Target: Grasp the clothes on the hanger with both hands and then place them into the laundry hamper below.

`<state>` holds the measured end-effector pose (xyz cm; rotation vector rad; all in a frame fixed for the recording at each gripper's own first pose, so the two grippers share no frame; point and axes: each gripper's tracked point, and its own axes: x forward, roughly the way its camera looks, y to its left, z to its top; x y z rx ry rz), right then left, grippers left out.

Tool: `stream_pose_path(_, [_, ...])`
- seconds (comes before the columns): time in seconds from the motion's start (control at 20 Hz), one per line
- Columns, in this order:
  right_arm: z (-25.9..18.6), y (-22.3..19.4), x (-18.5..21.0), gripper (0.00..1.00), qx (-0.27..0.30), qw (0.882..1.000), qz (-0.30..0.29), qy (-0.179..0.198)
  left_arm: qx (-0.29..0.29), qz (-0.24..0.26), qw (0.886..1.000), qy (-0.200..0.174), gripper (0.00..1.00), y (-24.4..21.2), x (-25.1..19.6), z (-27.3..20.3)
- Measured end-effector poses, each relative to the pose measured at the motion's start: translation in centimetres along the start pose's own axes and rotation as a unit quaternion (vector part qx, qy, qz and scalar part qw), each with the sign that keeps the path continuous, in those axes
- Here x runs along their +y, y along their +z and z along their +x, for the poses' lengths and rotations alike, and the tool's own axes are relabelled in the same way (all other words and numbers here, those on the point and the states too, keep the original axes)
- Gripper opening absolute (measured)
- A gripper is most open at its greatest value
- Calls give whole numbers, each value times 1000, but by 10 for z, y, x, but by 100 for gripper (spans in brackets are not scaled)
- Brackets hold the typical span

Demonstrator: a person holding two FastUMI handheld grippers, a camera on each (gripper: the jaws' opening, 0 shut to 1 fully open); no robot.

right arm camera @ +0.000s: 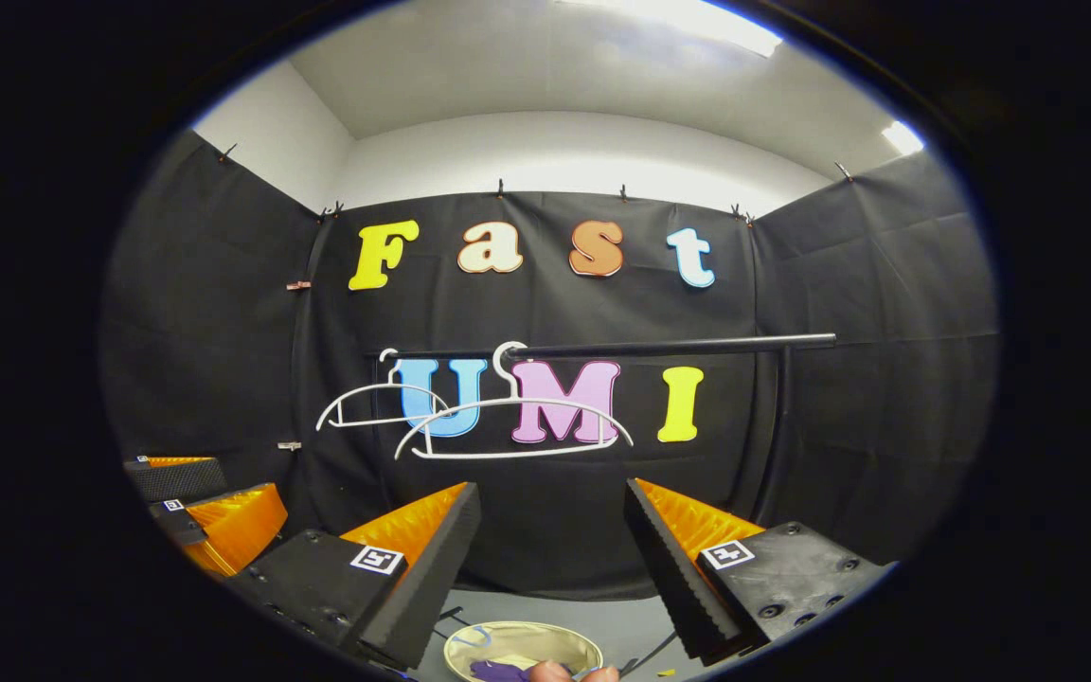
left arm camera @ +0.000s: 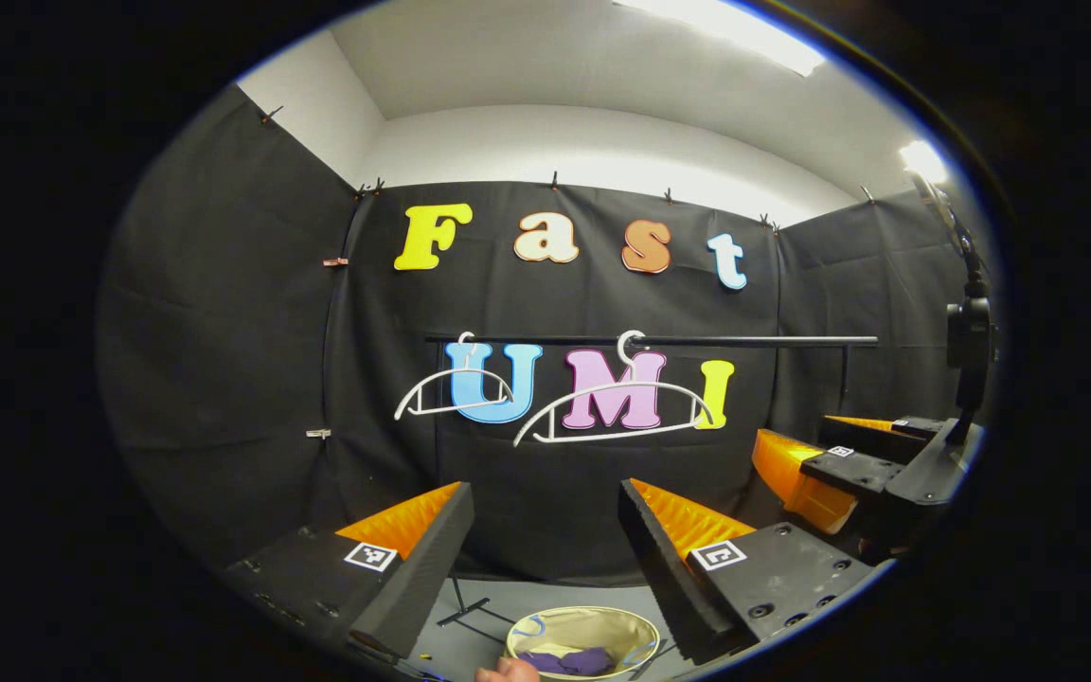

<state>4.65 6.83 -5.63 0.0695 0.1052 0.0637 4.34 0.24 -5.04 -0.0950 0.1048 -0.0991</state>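
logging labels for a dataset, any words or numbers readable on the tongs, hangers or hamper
None readable.
left tongs: square tags carry a black-and-white pattern, no words.
right tongs: the same.
hangers, hamper: no text seen.

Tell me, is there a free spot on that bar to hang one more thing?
Yes. The rail is bare from the bigger hanger to its post on the right. The left end is crowded: the smaller hanger hangs close beside the bigger one, overlapping it. Below, the hamper already holds purple clothes.
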Motion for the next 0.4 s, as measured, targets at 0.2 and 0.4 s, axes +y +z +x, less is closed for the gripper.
stream_pose_path(0.2, [1, -2, 3, 98, 2, 1000, -1, 1, 0, 0, 1000, 0, 98, -1, 3, -1])
stream_pose_path(0.4, [1, -2, 5, 98, 2, 1000, 3, -1, 0, 3, 1000, 1, 97, -1, 5, -1])
